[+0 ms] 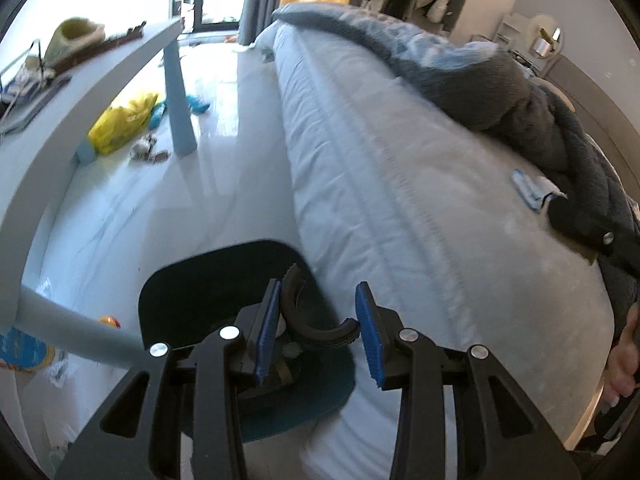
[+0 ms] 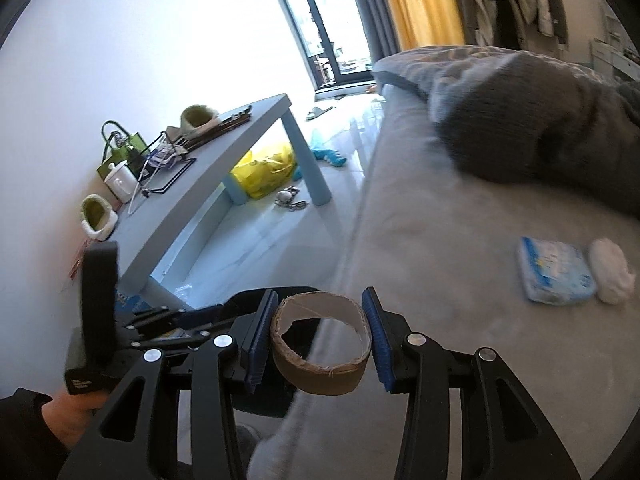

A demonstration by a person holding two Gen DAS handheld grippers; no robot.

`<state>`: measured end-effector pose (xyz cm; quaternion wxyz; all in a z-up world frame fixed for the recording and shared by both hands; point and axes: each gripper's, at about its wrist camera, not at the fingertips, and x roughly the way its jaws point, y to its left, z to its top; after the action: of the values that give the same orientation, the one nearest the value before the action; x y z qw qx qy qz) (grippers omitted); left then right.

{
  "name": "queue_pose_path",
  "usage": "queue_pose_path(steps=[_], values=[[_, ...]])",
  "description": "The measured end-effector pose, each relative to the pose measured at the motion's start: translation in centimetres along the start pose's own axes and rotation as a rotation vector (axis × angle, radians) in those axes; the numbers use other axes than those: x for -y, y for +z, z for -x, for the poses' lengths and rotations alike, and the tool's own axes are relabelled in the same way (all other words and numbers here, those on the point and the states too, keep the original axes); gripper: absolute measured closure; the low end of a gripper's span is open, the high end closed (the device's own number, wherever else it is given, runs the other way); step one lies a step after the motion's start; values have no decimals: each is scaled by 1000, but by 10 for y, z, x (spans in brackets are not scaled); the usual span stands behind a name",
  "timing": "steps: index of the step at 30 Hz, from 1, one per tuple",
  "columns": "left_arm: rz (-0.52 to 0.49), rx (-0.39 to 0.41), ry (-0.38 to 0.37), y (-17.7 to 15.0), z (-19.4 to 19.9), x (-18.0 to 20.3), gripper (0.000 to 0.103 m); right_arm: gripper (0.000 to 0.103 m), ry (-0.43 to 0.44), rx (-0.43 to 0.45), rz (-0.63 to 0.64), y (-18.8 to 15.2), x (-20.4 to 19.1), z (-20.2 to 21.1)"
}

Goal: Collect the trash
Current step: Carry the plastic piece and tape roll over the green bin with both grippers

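Note:
My right gripper is shut on a brown cardboard tape roll core, held over the edge of the grey bed. A blue-and-white tissue pack and a white crumpled tissue lie on the bed to the right. My left gripper is open and empty above a dark bin that stands on the floor beside the bed. A curved black handle piece shows between its fingers. The tissue pack also shows in the left wrist view.
A light blue table stands at the left with slippers, a mug and a green bag on it. A yellow plastic bag and small litter lie on the floor under it. A dark blanket covers the bed's far side.

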<state>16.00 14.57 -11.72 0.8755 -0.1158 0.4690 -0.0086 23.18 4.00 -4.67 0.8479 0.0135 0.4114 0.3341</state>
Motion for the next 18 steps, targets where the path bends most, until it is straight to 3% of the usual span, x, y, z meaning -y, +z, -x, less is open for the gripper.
queue_pose_path(steps=[15, 18], values=[[69, -252, 51, -33, -37, -66, 60, 59, 65, -52, 59, 7, -55, -46], [78, -275, 48, -38, -38, -73, 52, 59, 76, -62, 70, 9, -66, -57]])
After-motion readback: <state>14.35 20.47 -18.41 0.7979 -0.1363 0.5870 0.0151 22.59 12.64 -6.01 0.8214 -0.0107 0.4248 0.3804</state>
